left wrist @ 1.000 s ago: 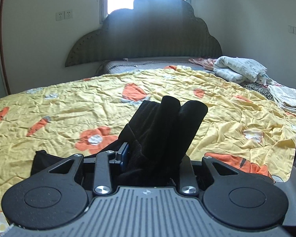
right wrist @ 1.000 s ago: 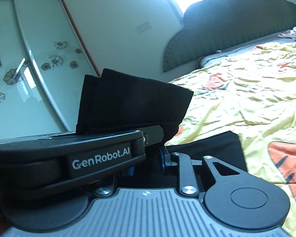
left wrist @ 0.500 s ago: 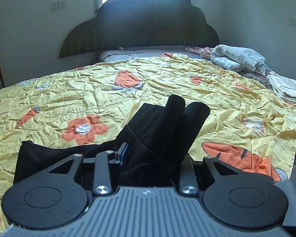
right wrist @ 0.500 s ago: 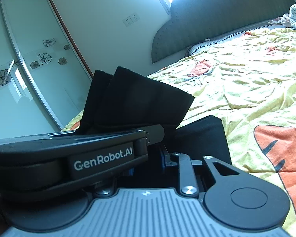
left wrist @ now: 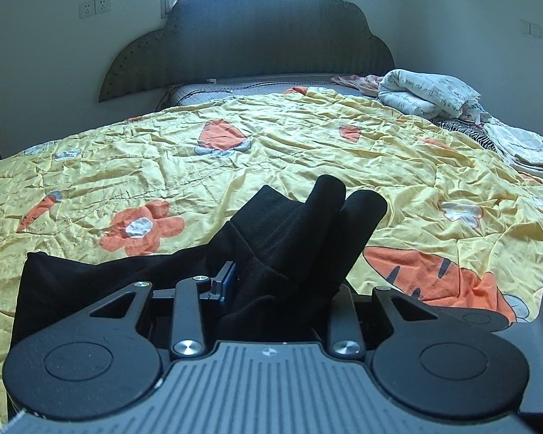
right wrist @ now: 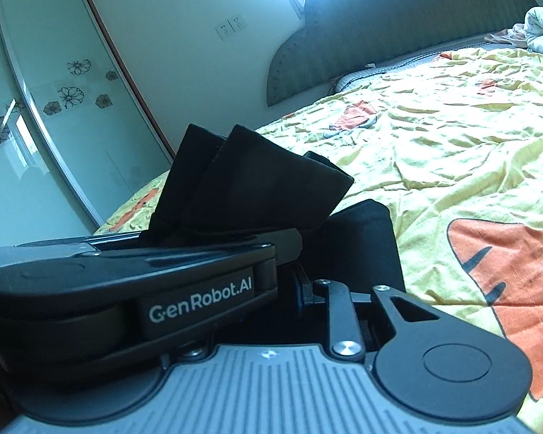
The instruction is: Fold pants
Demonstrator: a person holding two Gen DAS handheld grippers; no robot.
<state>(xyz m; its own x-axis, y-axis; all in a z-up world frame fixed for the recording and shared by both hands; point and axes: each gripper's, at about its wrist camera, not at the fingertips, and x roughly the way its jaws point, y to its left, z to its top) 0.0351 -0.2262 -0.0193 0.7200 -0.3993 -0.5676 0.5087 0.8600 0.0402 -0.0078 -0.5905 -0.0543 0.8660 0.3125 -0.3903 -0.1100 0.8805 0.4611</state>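
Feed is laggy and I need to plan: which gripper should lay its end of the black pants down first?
Probably left: the left gripper shows pants already trailing onto the quilt; the right gripper sits behind it.

From here the black pants (left wrist: 293, 253) bury my left gripper's fingertips (left wrist: 282, 289); its body blocks my right gripper (right wrist: 293, 253).

Left claw (left wrist: 282, 275): tilted downward, jaws narrowed and clamped on a thick bunch of black pants (left wrist: 293, 238) that rises between them. Right claw (right wrist: 271, 264): tilted downward beside the left claw's body, which crosses its view; jaws narrowed, gripping the pants, though its fingertips are hidden.
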